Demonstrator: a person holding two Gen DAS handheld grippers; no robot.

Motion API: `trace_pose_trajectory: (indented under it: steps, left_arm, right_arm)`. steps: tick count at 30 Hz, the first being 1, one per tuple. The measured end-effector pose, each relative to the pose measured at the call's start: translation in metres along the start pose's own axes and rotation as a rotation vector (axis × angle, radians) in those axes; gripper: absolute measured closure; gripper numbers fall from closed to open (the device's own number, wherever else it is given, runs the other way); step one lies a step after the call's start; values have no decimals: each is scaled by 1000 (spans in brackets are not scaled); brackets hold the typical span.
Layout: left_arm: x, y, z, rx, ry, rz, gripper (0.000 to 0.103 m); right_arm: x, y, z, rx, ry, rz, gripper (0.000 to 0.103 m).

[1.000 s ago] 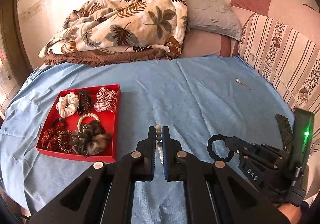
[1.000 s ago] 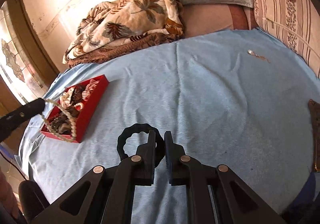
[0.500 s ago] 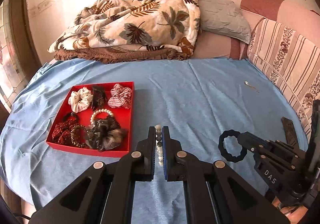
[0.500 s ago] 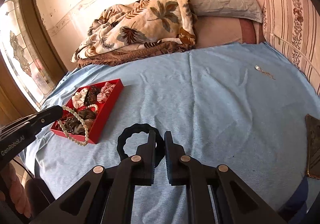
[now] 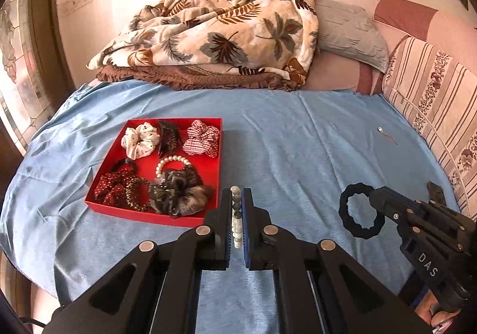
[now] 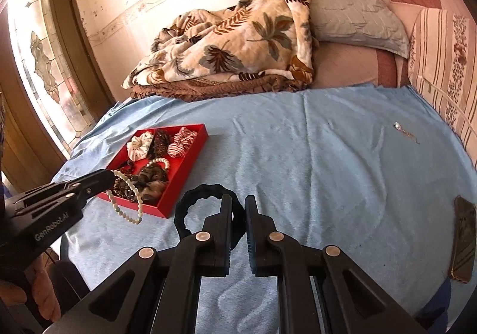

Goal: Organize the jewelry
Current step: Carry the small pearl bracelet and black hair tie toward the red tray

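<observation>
My left gripper (image 5: 237,199) is shut on a pale bead bracelet (image 5: 236,216); the right wrist view shows that bracelet (image 6: 126,199) hanging as a loop from the left gripper (image 6: 111,176) over the near edge of the red tray (image 6: 195,161). My right gripper (image 6: 238,205) is shut on a black ring-shaped hair tie (image 6: 193,204), held above the blue sheet. In the left wrist view the hair tie (image 5: 359,219) hangs from the right gripper (image 5: 374,195), to the right of the red tray (image 5: 149,216). The tray holds several scrunchies and a pearl bracelet (image 5: 173,162).
A small silver piece (image 5: 381,131) lies on the blue sheet (image 5: 298,140) at the far right. A phone (image 6: 463,241) rests near the right edge. A leaf-print blanket (image 5: 223,35) and pillows are piled at the back. A striped cushion (image 5: 432,95) lines the right side.
Both grippers have shifted with their loads: the tray now sits nearer the middle of each view. The right gripper has risen, and the bead loop hangs closer to the tray.
</observation>
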State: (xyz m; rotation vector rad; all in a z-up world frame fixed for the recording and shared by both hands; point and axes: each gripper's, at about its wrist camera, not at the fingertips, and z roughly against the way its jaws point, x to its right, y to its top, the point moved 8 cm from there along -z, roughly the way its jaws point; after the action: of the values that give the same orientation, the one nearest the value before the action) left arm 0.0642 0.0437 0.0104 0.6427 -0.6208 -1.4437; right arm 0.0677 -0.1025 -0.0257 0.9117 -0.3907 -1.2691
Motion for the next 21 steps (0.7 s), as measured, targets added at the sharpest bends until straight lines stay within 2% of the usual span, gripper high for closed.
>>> trace_pose_trajectory:
  steps: [21]
  left_arm:
    - [-15,-2,12,7,14,23,98]
  right_arm:
    - [-28,6,10,10,23,47,93]
